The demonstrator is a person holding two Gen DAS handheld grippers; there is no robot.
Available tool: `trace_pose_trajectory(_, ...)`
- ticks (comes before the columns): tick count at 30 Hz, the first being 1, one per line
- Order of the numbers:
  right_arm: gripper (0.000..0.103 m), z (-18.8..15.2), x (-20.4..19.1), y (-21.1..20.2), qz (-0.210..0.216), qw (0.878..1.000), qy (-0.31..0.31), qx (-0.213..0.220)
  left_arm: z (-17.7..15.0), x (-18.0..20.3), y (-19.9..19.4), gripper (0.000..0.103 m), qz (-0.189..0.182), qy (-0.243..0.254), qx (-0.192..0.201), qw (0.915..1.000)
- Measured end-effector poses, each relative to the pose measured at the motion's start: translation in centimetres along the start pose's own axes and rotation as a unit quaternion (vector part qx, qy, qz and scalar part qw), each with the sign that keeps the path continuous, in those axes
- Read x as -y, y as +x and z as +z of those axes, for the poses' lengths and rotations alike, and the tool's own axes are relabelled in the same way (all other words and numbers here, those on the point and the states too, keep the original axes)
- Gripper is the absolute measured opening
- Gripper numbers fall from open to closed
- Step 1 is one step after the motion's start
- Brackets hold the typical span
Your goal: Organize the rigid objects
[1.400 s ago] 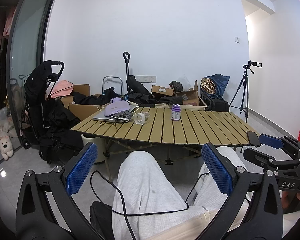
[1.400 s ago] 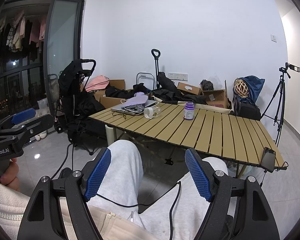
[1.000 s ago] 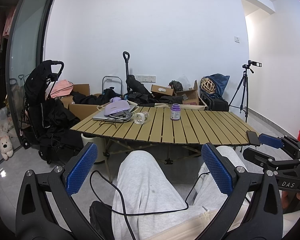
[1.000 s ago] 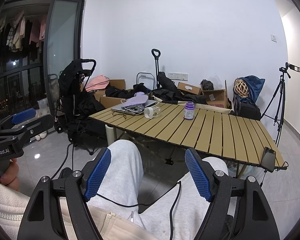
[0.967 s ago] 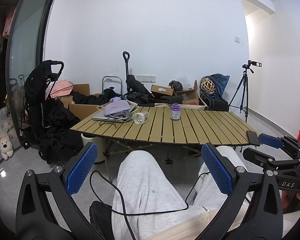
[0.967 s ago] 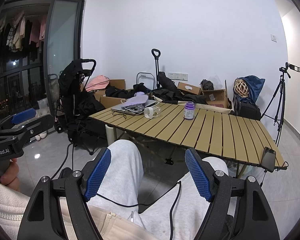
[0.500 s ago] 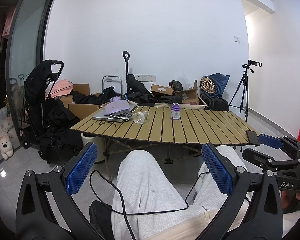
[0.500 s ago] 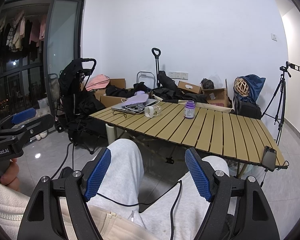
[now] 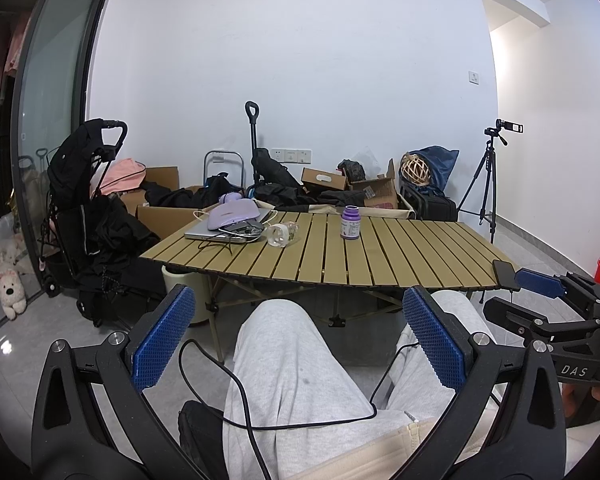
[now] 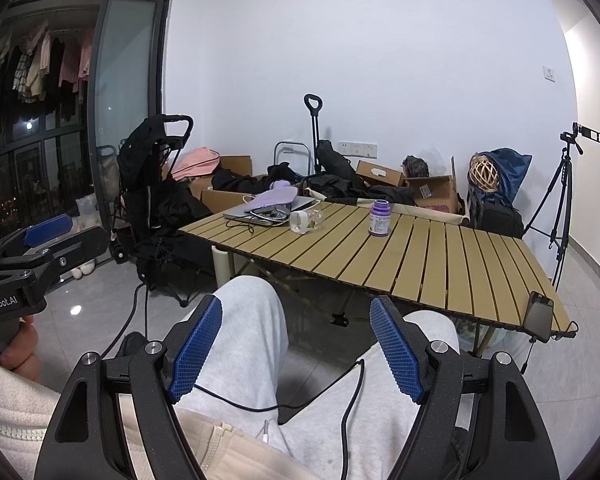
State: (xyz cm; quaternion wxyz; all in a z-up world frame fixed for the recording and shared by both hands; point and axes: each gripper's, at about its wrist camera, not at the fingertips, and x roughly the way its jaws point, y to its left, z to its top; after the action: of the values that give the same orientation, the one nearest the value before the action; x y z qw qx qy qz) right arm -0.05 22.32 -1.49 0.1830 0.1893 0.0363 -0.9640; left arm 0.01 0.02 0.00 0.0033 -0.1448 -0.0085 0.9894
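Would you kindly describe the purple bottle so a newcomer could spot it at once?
Find the slatted wooden table. The purple bottle stands upright near its far edge, right of the clear jar lying on its side. It alone is opaque purple with a label.

The right gripper (image 10: 296, 352) is held wide apart and empty above grey-trousered knees (image 10: 248, 320), while on the slatted table (image 10: 440, 276) beyond, well apart from it, a purple bottle (image 10: 379, 218) is seen upright near a clear jar (image 10: 307, 221) lying beside a laptop (image 10: 260, 210).
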Motion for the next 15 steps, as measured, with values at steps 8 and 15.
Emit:
trace_pose_trajectory(8, 0.081, 0.14, 0.04, -0.03, -0.001, 1.000, 0.000, 0.001, 0.00, 0.01, 0.01, 0.103, 0.000, 0.000, 0.000, 1.0000)
trace_pose_trajectory(15, 0.081, 0.13, 0.05, -0.02, -0.001, 1.000, 0.000, 0.000, 0.00, 0.01, 0.01, 0.103, -0.001, 0.000, -0.001, 1.0000)
